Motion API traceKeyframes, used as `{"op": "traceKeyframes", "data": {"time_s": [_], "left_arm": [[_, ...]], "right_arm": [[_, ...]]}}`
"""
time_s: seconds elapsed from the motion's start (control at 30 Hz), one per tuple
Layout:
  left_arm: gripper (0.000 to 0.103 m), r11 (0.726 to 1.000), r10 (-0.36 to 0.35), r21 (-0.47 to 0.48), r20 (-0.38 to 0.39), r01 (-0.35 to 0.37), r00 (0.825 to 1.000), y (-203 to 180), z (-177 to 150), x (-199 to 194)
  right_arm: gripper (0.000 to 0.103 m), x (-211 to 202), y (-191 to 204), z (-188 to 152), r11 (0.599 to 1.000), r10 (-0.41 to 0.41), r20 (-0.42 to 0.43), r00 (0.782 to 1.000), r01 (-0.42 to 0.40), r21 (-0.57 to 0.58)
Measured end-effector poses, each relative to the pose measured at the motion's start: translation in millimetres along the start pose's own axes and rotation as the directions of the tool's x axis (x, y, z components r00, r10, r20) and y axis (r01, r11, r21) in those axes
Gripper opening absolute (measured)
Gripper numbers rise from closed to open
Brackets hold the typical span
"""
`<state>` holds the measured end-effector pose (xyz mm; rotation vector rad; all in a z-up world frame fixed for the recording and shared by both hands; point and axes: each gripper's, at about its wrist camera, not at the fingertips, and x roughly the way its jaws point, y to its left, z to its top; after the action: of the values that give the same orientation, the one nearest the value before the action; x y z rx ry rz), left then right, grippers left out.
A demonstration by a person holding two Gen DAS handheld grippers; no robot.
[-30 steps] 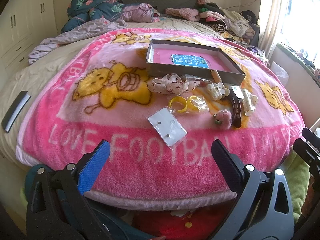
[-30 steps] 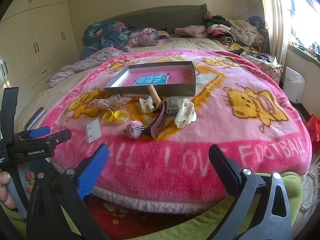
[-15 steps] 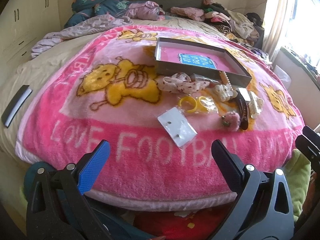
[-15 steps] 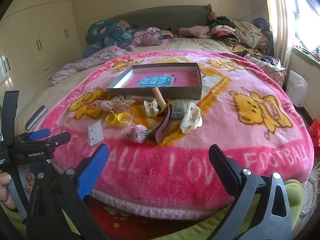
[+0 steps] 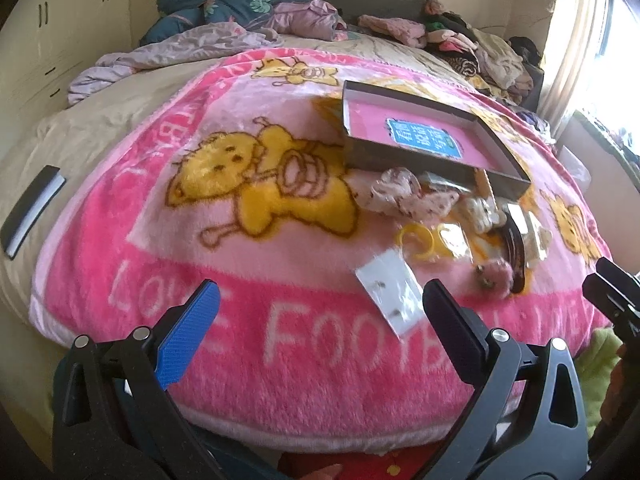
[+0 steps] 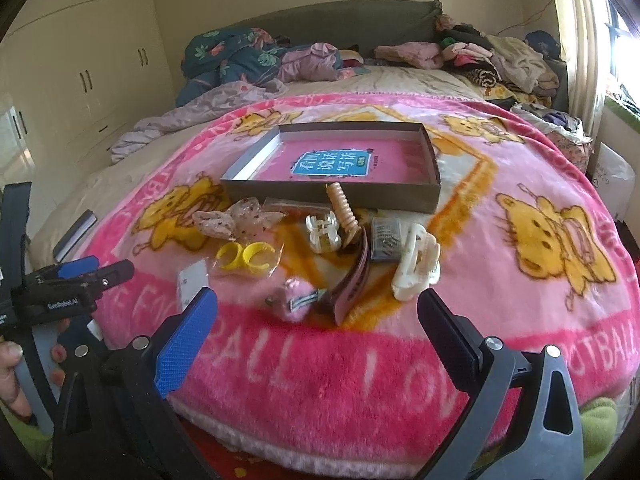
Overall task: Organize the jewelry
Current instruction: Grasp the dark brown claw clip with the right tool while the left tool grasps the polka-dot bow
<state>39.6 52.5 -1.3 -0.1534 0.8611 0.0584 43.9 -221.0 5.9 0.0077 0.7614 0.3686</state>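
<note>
Pink blanket (image 6: 500, 184): hair clips (image 6: 416, 266) beyond right tongs (image 6: 316, 338); left tongs (image 5: 320, 330) (both agape) near earring card (image 5: 390, 296).

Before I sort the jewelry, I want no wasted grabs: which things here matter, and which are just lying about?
For the job: cardboard box, white hair claw, yellow rings, earring card, pink pompom clip.
Lying about: clothes pile, floral quilt, pink blanket.

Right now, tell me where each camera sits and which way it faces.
Left wrist: on the left gripper, open, aimed across the pink blanket at the earring card; right gripper's tip at right edge.
Right wrist: on the right gripper, open, facing the pink pom clip; left gripper and hand at left.
Shared: the box, yellow rings.
</note>
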Motion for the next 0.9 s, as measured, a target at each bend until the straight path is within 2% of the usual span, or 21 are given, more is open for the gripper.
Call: {"op": "traceKeyframes", "data": {"time_s": [0.13,0.37,0.4,0.43,0.47,0.5,0.6,0.77,0.83,0.9], "left_arm": [[0.095,1.0,0.01,0.019,-0.018,-0.01,1.0,-0.7,11.8,11.6],[0.095,0.998,-0.045,0.035,-0.027,0.046,0.999,-9.9,30.9,30.7],[0.095,0.997,-0.064,0.031,-0.033,0.065,0.997,-11.7,33.6,35.8],[0.095,0.997,-0.077,0.02,-0.049,0.078,0.996,-12.8,36.2,42.3],[0.095,0.996,-0.083,0.013,-0.06,0.084,0.995,-13.9,37.7,47.0],[0.095,0.995,-0.1,0.012,-0.073,0.101,0.992,-16.8,40.3,53.9],[0.095,0.992,-0.117,0.029,-0.092,0.12,0.989,-25.8,45.5,64.9],[0.095,0.979,-0.187,0.058,-0.111,0.194,0.976,-40.6,52.6,78.4],[0.095,0.978,-0.186,0.076,-0.126,0.196,0.974,-46.5,54.4,84.5],[0.095,0.974,-0.196,0.086,-0.139,0.209,0.971,-50.0,55.9,92.3]], "right_arm": [[0.099,12.0,-2.6,9.0,1.0,0.016,-0.013,1.0,-0.015,0.011],[0.097,34.2,-8.5,18.7,1.0,0.01,-0.046,0.999,-0.009,0.021],[0.094,36.5,-9.6,18.5,1.0,0.008,-0.049,0.999,-0.007,0.022],[0.084,40.2,-11.3,18.0,1.0,0.009,-0.056,0.998,-0.007,0.025],[0.078,43.7,-12.7,17.8,1.0,0.011,-0.065,0.998,-0.01,0.028],[0.078,48.2,-14.4,18.0,0.999,0.013,-0.076,0.997,-0.01,0.032],[0.067,63.9,-19.9,16.8,0.999,0.01,-0.115,0.993,-0.004,0.045],[0.044,88.8,-26.3,14.3,0.998,-0.007,-0.182,0.983,0.018,0.056],[0.033,99.3,-27.3,14.1,0.998,-0.011,-0.205,0.979,0.023,0.059],[0.028,107.7,-27.3,13.9,0.998,-0.014,-0.225,0.974,0.028,0.058]]}}
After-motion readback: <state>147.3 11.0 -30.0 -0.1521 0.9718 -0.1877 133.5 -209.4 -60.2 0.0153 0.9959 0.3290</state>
